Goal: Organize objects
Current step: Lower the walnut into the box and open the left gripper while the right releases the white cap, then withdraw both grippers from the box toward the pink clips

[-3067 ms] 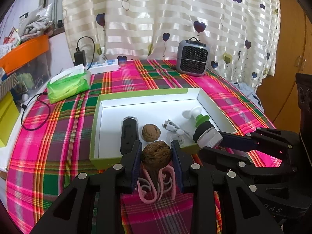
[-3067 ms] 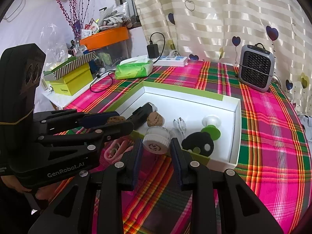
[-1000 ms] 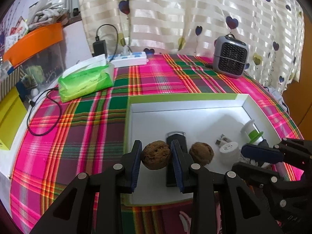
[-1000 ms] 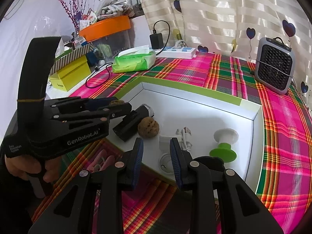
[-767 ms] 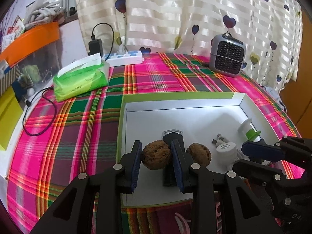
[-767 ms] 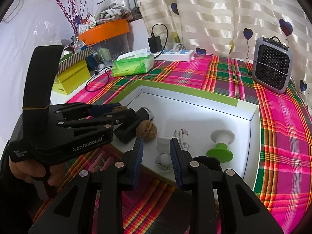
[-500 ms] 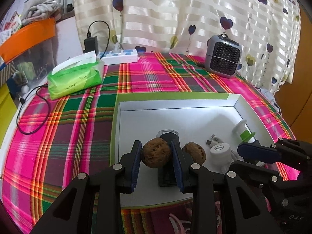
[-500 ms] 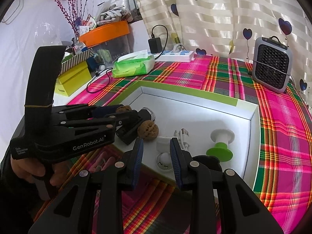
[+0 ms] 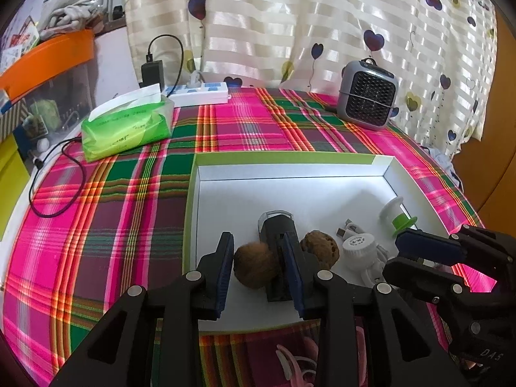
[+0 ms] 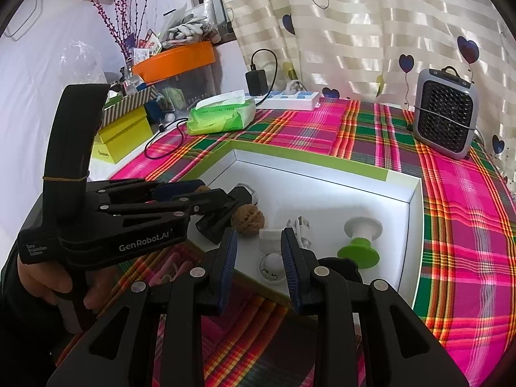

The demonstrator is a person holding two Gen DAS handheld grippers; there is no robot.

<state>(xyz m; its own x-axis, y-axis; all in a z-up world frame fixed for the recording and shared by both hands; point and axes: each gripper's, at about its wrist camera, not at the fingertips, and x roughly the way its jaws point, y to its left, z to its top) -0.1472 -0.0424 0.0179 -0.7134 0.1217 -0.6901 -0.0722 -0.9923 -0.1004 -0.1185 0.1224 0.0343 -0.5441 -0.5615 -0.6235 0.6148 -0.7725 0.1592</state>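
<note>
Your left gripper (image 9: 258, 269) is spread around a walnut (image 9: 256, 269) inside the white box (image 9: 290, 177), apparently released beside a second walnut (image 9: 320, 250). Your right gripper (image 10: 258, 258) hangs empty, jaws apart. Pink clips (image 9: 292, 362) outside the box remain.

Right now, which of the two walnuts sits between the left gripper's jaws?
The smoother walnut left of the black device; the rougher walnut lies right of it, outside the left gripper.

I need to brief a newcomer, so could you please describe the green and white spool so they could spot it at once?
Find the white box with a green rim on the plaid cloth. The spool stands by its right wall, beyond the white cable. It alone has a bright green flared base.
</note>
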